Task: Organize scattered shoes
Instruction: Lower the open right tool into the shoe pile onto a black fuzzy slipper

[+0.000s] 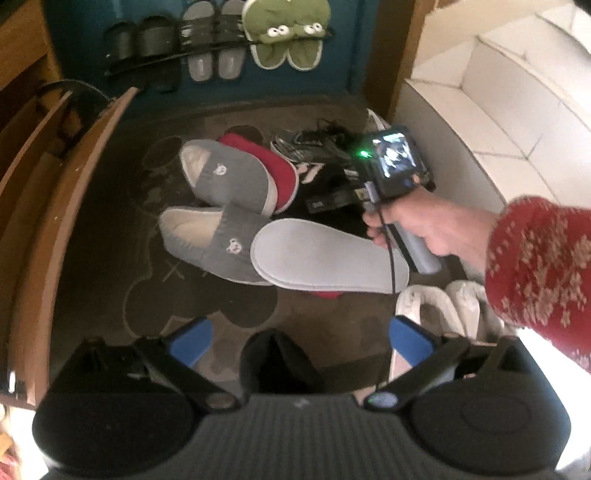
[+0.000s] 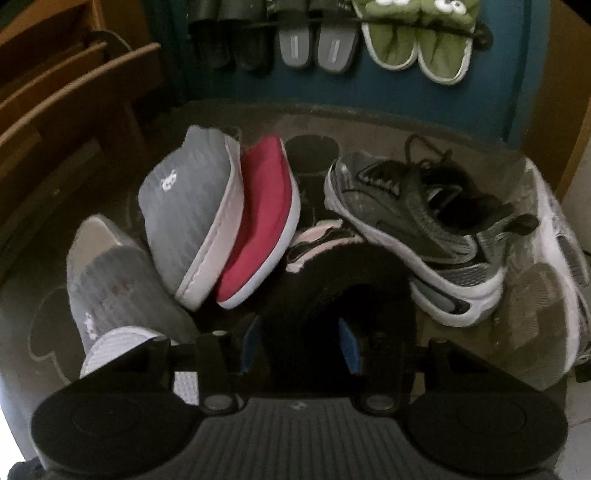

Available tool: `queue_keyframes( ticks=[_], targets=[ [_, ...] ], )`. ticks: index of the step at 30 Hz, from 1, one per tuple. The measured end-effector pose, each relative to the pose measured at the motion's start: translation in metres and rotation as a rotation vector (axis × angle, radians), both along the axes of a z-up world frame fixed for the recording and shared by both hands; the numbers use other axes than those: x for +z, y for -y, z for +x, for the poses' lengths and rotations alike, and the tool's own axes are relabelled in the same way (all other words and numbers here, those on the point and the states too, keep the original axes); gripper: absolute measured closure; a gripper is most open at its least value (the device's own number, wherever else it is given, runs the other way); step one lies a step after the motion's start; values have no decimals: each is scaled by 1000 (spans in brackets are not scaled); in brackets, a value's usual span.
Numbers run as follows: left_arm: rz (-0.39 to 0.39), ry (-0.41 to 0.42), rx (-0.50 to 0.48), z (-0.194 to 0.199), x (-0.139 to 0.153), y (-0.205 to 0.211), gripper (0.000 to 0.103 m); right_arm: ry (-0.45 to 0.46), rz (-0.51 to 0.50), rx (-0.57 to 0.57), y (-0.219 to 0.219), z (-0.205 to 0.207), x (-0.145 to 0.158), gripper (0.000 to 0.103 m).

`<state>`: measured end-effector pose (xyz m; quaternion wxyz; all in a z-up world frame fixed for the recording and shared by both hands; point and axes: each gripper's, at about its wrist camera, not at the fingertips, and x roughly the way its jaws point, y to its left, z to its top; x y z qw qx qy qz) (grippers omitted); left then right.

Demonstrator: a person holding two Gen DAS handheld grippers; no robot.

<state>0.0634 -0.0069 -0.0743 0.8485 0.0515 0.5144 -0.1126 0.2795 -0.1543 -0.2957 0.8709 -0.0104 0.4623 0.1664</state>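
Pile of shoes on a dark floor mat [image 1: 110,240] before a blue wall.

Right tongs [image 2: 295,343]: low in the pile, blue pads clamped on either side of a black slipper [image 2: 332,273], which fills the gap between them. Just left of it, a red slipper [image 2: 258,221] leaning on a grey slipper [image 2: 188,206]; to the right, a grey sneaker [image 2: 417,236].

Left tongs [image 1: 299,341]: held above the mat, jaws apart, nothing between them; the pile lies ahead, well apart from them.

Left view only: the person's hand [image 1: 417,229] in a red patterned sleeve gripping the right tool, and an upturned pale sole [image 1: 328,258] across a second grey slipper [image 1: 210,240].

Wall rack [image 1: 177,55]: dark pair, grey pair, green frog slippers [image 1: 284,33] hanging in it.
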Motion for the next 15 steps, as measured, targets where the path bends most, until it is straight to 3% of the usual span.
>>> queue_keyframes(
  ticks=[5, 7, 9, 15],
  targets=[
    [7, -51, 21, 11, -19, -1, 0, -15, -10, 0, -7, 5, -6, 58],
    [27, -46, 16, 17, -22, 2, 0, -15, -8, -3, -8, 5, -6, 72],
    [26, -34, -2, 22, -22, 6, 0, -15, -6, -5, -9, 5, -6, 74],
    [3, 4, -136, 27, -16, 24, 0, -15, 1, -13, -13, 6, -4, 86]
  ],
)
